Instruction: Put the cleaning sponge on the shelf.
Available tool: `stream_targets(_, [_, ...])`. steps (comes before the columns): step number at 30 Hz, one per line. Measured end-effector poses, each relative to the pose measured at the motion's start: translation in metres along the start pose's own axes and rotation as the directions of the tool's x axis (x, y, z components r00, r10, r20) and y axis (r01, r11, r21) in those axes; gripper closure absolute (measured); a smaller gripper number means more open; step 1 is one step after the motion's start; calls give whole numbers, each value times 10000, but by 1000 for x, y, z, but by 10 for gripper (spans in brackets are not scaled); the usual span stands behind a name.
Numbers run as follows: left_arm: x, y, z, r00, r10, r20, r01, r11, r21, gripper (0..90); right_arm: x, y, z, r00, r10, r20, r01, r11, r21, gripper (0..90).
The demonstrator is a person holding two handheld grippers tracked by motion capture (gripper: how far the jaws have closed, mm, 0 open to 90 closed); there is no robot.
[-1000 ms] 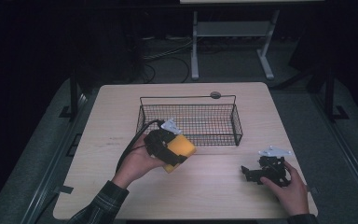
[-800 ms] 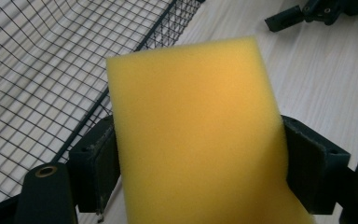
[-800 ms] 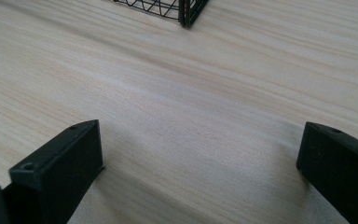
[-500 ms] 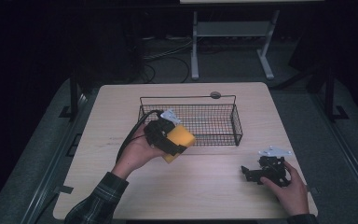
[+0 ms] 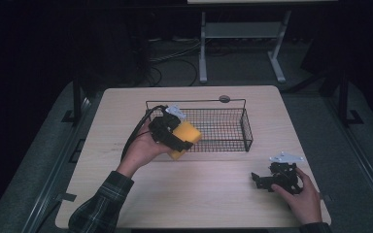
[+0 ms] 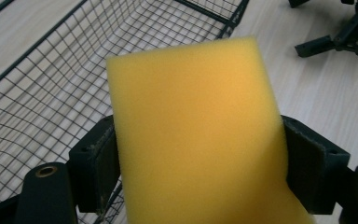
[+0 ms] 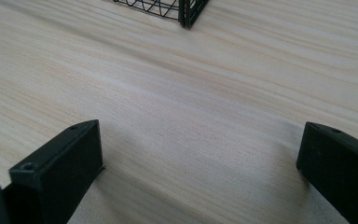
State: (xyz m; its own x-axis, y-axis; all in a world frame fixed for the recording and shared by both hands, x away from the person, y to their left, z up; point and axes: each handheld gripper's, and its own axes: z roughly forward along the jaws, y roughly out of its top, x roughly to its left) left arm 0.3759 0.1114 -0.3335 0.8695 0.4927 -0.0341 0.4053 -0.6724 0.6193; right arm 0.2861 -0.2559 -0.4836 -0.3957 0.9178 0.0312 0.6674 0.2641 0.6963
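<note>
Jaws first: the left gripper has its jaws clamped on a yellow sponge, one black pad pressed flat against each side of it, so that's a solid grip on a fairly wide block. In the left gripper view the sponge sticks up well past the pads and sits in front of the wire basket, with the basket's mesh floor and near rim visible behind and to the side of it.

From the high view, the sponge is held up off the tabletop right at the basket's near-left corner, hanging over the rim there. Can't really tell if it's touching the wire or just above it.

The right gripper is well apart from all that, over at the near right of the tabletop with the person's hand wrapped around its back end. In the right gripper view its jaws stand wide apart with just bare wood grain between them, and a corner of the basket pokes in at the top.
</note>
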Motion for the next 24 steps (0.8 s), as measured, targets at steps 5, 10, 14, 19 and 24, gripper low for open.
stream_targets(5, [9,0,1,9998,-144,-118,144,9999,25,212,0,0,0,10000,15,6,-15,10000,4,0])
stream_targets(10, [19,0,2,9992,-269,-306,273,9996,122,212,0,0,0,10000,11,6,-11,10000,6,0])
stream_targets(14, [24,1,2,9980,-433,-462,437,9990,77,212,0,0,0,10000,8,20,-8,10000,1,0])
stream_targets(19, [34,2,2,9959,-621,-662,628,9980,90,212,0,0,0,10000,-8,8,8,10000,-6,0])
stream_targets(24, [44,1,2,9932,-792,-850,807,9967,134,213,0,0,0,10000,16,16,-16,10000,4,0])
